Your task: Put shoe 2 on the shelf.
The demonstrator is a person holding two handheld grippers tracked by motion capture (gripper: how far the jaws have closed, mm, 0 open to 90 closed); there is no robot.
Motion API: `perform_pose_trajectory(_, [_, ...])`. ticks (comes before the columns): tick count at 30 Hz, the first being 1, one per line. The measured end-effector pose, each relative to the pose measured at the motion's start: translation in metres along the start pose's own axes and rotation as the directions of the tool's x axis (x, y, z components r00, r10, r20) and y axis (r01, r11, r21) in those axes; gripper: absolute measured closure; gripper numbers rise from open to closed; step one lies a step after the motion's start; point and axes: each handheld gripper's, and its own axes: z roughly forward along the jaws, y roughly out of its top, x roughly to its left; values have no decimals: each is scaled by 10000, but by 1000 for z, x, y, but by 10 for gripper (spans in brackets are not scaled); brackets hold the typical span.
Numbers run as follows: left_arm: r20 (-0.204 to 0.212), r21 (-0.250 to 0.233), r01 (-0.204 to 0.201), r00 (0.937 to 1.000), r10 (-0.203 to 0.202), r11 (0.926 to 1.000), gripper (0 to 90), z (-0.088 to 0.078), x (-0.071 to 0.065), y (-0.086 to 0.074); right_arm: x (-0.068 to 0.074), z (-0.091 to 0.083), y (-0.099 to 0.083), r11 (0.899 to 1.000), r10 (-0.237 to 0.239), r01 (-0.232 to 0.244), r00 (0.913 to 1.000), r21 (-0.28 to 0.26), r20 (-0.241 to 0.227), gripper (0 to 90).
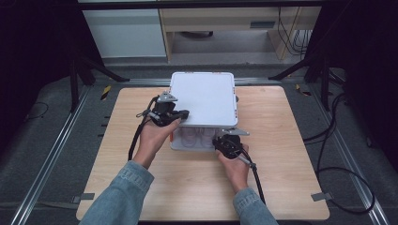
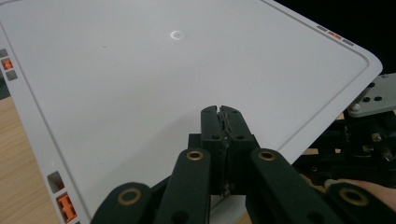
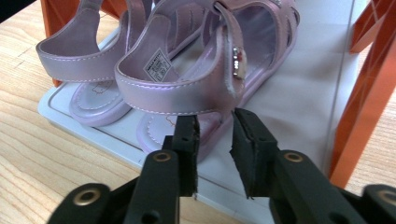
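A white box with a flat white top panel [image 1: 202,96] [image 2: 163,79] stands on the wooden table [image 1: 281,140]. My left gripper [image 1: 180,114] [image 2: 221,109] is shut with nothing between its jaws, its tips over the panel near its front left corner. Under the panel, a pair of lilac sandals [image 3: 187,88] [image 1: 195,138] sits on the box's white base [image 3: 299,102], heels towards me. My right gripper [image 1: 217,140] [image 3: 215,123] is at the box's open front, open, its jaws a small gap apart just short of the nearer sandal's heel strap.
Orange corner posts [image 3: 369,93] hold the panel up at the box's sides. Orange clips [image 2: 65,207] sit along the panel's edge. Bare table lies to the left, right and front of the box. Dark floor, cables and stands surround the table.
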Motion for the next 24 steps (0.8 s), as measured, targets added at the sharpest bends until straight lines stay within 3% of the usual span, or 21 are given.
perform_pose_trajectory(6, [-279, -228, 7, 9996, -13, 9997, 738, -3, 2, -1, -3, -7, 1, 10000, 16, -16, 10000, 37, 11, 522])
perform_pose_trajectory(13, [-556, -682, 212, 9981, -250, 9974, 382, -15, 8, -4, -4, -21, 2, 9997, -218, 216, 9996, -128, -159, 374])
perform_pose_trajectory(19, [-688, -1256, 304, 9969, -393, 9916, 159, -35, 16, -10, -5, -34, 5, 9993, -341, 330, 9977, -199, -577, 258])
perform_pose_trajectory(24, [-1364, -1548, 214, 9897, -428, 9877, 80, -59, 29, -27, -16, -50, 1, 9984, -558, 553, 9974, -115, -460, 188])
